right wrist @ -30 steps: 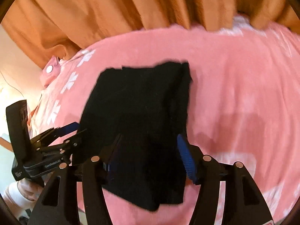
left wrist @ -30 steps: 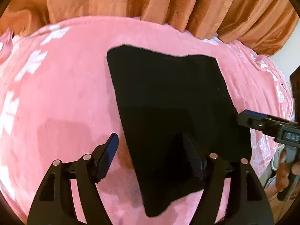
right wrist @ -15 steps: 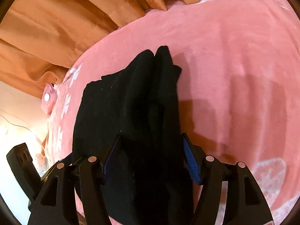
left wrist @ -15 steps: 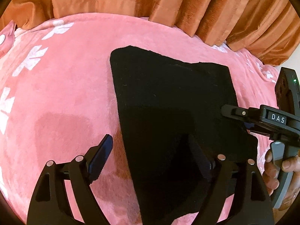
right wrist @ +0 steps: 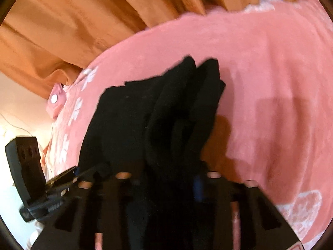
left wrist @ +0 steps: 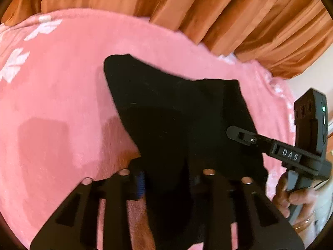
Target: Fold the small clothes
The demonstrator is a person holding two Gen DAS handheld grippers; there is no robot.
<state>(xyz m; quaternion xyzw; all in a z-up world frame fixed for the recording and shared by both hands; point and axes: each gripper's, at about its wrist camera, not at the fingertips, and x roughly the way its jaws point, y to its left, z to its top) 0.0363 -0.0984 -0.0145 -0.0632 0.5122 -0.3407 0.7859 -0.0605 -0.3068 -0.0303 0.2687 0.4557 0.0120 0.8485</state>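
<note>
A black garment (left wrist: 177, 114) lies on a pink blanket, its near edge lifted off the surface. My left gripper (left wrist: 166, 183) is shut on the garment's near left edge. In the right wrist view the garment (right wrist: 156, 114) bunches into raised folds, and my right gripper (right wrist: 166, 185) is shut on its near right edge. The right gripper (left wrist: 239, 134) also shows at the right of the left wrist view, held by a hand. The left gripper (right wrist: 79, 173) shows at the lower left of the right wrist view.
The pink blanket with white flowers (left wrist: 52, 104) covers the whole bed. Orange curtains (left wrist: 208, 10) hang behind the far edge. A small pink thing with a white dot (right wrist: 55, 100) lies at the bed's far left corner.
Both grippers were open over the garment's near edge and have shut on it. The near edge has lifted and the cloth now bunches into folds.
</note>
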